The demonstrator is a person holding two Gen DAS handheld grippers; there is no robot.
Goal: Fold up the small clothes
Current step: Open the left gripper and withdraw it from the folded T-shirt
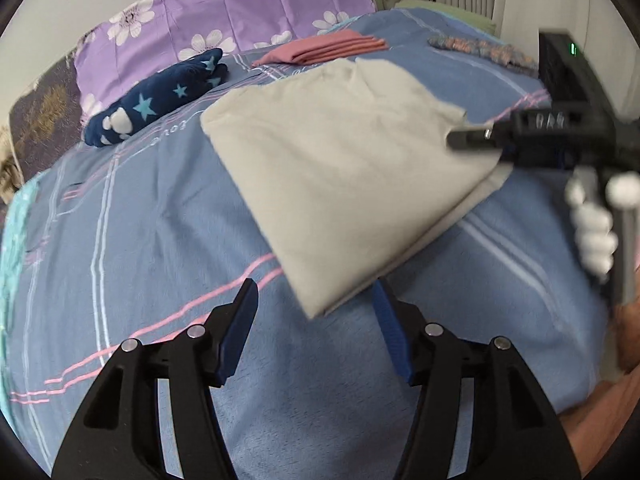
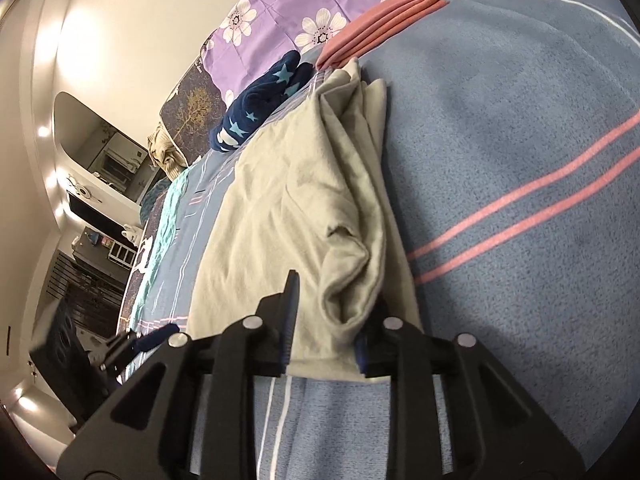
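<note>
A pale beige garment lies folded on the blue striped bedcover. My left gripper is open and empty, just in front of the garment's near corner. My right gripper shows at the garment's right corner in the left wrist view. In the right wrist view my right gripper is open, its jaws standing on either side of a bunched fold of the garment, not clamping it.
A folded pink cloth and a navy star-print garment lie further back on the bed. A purple flowered pillow lies behind them. A patterned cloth lies at the far right. A white-gloved hand holds the right gripper.
</note>
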